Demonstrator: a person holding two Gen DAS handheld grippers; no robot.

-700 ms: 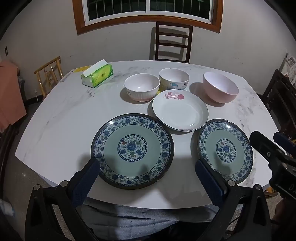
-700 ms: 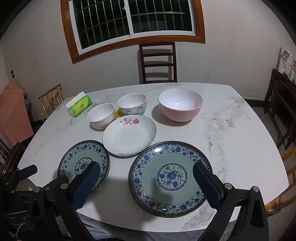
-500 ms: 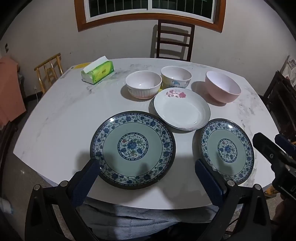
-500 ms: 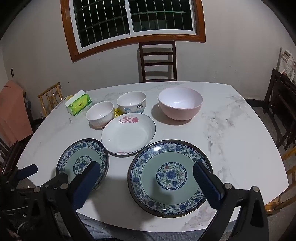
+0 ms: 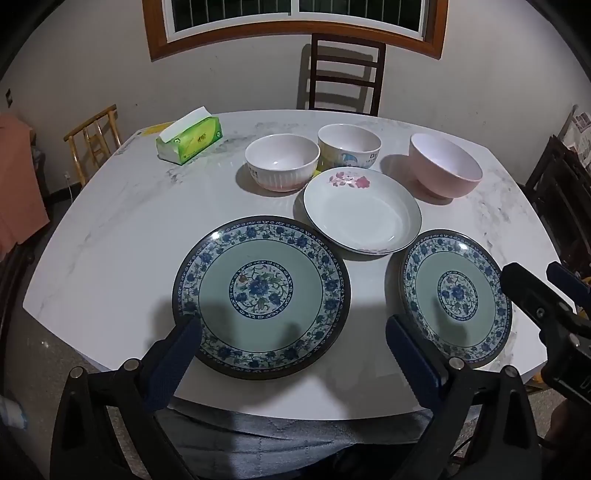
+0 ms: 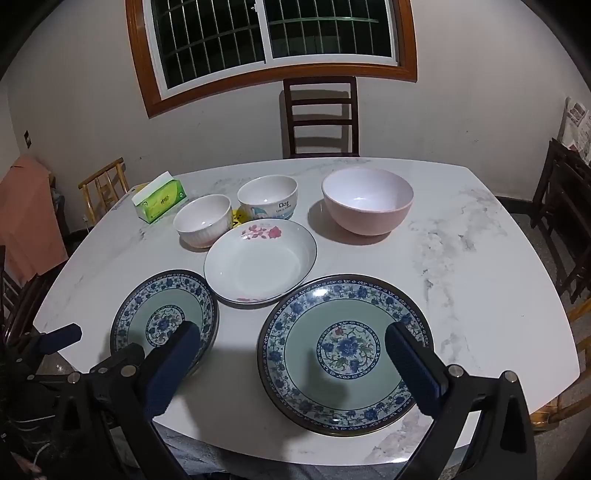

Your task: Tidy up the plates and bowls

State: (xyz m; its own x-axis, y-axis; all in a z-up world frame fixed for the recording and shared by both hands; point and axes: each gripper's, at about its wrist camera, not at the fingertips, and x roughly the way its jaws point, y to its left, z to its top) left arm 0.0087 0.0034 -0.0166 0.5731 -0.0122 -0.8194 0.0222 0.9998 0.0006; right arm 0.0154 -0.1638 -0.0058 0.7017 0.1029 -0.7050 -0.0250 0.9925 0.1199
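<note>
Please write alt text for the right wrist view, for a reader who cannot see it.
The open right gripper hovers over a blue floral plate on a marble table. Beyond lie a matching plate, a white dish, three bowls and a tissue box.

The left tongs [image 5: 293, 330] are covering part of the near rim of the left blue plate [image 5: 261, 295], and the near edge of the worktop [image 5: 110, 229] is disappearing behind their black frame. In the right wrist view the right tongs [image 6: 293, 338] are hiding the near rim of the right blue plate [image 6: 345, 349]. The white flowered plate [image 6: 260, 260] is blocking the foot of the printed bowl [image 6: 267, 197]; only "Dog" is reading clearly there, the smaller print staying too fine. The lettering on the tissue box [image 5: 190, 139] is blurring. The window [image 5: 295, 18] is getting cut off by the top edge.
</note>
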